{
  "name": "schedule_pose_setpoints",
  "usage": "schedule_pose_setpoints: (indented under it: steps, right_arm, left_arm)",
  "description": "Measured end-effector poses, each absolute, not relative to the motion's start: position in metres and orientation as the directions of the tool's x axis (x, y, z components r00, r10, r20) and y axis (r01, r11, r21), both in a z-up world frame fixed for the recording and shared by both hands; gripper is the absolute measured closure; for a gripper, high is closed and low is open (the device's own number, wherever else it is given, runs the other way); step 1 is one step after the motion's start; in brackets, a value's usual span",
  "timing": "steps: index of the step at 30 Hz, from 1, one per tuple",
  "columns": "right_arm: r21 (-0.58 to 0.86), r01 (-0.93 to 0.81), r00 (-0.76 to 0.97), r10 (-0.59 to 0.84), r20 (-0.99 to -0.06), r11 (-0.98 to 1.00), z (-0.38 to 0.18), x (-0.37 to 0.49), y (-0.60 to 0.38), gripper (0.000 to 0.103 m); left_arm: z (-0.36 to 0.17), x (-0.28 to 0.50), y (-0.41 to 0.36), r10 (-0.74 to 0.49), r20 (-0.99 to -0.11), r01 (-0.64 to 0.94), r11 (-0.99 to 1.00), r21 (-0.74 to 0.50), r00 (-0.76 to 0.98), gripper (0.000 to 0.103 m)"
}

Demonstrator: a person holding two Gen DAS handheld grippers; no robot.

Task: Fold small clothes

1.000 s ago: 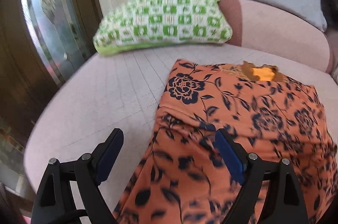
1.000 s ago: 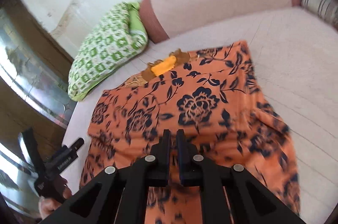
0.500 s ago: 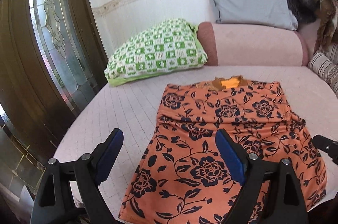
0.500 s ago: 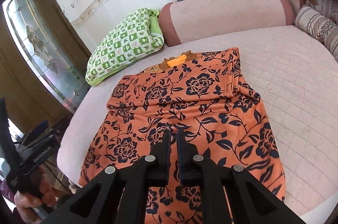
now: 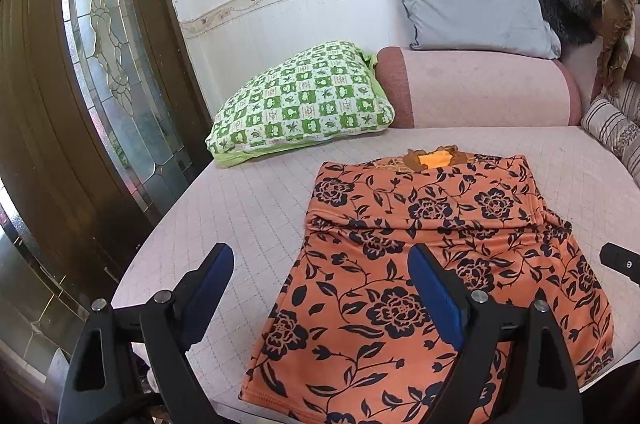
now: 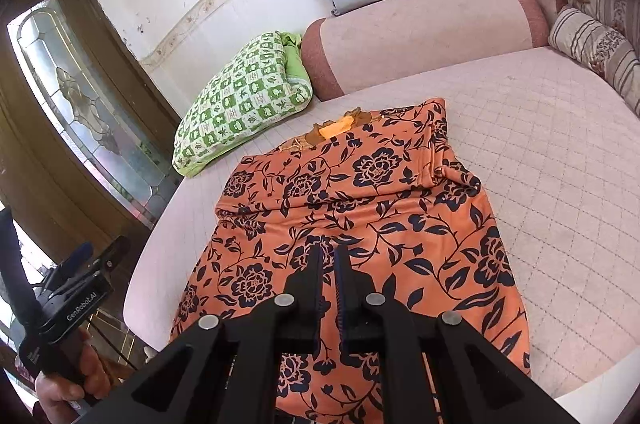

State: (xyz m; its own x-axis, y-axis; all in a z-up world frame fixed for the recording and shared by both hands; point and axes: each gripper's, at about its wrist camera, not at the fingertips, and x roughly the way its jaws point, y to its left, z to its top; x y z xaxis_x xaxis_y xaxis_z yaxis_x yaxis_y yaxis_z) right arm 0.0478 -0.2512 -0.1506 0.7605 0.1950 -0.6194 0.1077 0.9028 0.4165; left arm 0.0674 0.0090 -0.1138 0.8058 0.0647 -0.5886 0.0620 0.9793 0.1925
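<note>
An orange garment with a dark floral print (image 5: 432, 256) (image 6: 360, 224) lies flat on the pink quilted bed, its far part folded over with an orange collar at the far edge. My left gripper (image 5: 320, 272) hovers open above the garment's near left edge, nothing between its blue pads. My right gripper (image 6: 329, 260) is shut and empty above the garment's near middle. The left gripper's body (image 6: 68, 300), held by a hand, shows at the lower left of the right wrist view.
A green checked pillow (image 5: 300, 100) lies at the bed's far left. A pink bolster (image 5: 480, 88) with a grey cushion (image 5: 472, 8) runs along the back wall. Striped cushions (image 6: 596, 44) sit at the right. A wooden door with glass (image 5: 108, 64) stands left.
Both grippers have drawn back and risen from the garment, so the whole garment and the room behind are in view. The garment lies unmoved.
</note>
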Motion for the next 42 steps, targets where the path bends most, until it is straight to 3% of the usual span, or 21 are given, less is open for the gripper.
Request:
schedule_pose_setpoints:
  steps: [6,16,17,19,20,21,27,29,31,42]
  right_arm:
    - [0.415,0.108,0.746,0.203,-0.634,0.903,-0.154,0.042,-0.253,0.094]
    - [0.607,0.234,0.691,0.309,-0.654,0.760,-0.199,0.022,-0.319,0.094]
    - [0.632,0.244,0.690,0.327,-0.646,0.735,-0.204,0.018,-0.327,0.087]
    - [0.682,0.274,0.695,0.350,-0.628,0.678,-0.215,0.011,-0.345,0.058]
    - [0.706,0.299,0.706,0.349,-0.616,0.642,-0.219,0.007,-0.354,0.031]
    - [0.729,0.316,0.724,0.343,-0.599,0.608,-0.222,0.002,-0.362,0.024]
    - [0.867,0.294,0.779,0.425,-0.462,0.402,-0.245,-0.004,-0.396,0.024]
    - [0.879,0.300,0.777,0.440,-0.450,0.370,-0.251,-0.003,-0.399,0.024]
    - [0.896,0.291,0.775,0.466,-0.426,0.335,-0.255,-0.001,-0.400,0.024]
    - [0.891,0.308,0.760,0.477,-0.442,0.334,-0.262,-0.011,-0.408,0.024]
  left_arm:
    - [-0.132,0.070,0.021,0.087,-0.631,0.058,0.977,0.206,0.771,0.014]
    - [-0.209,0.090,0.113,0.186,-0.801,-0.072,0.982,0.177,0.569,0.014]
    - [-0.216,0.091,0.125,0.183,-0.821,-0.089,0.983,0.161,0.541,0.014]
    - [-0.230,0.092,0.151,0.174,-0.856,-0.135,0.983,0.123,0.487,0.014]
    - [-0.234,0.092,0.163,0.171,-0.867,-0.161,0.981,0.107,0.469,0.014]
    - [-0.237,0.091,0.171,0.167,-0.873,-0.179,0.979,0.094,0.458,0.014]
    - [-0.248,0.094,0.205,0.027,-0.901,-0.205,0.976,-0.069,0.433,0.016]
    - [-0.253,0.098,0.207,-0.011,-0.901,-0.178,0.979,-0.098,0.435,0.030]
    - [-0.258,0.100,0.205,-0.045,-0.903,-0.147,0.982,-0.118,0.428,0.036]
    - [-0.293,0.107,0.185,-0.224,-0.918,-0.087,0.960,-0.265,0.328,0.035]
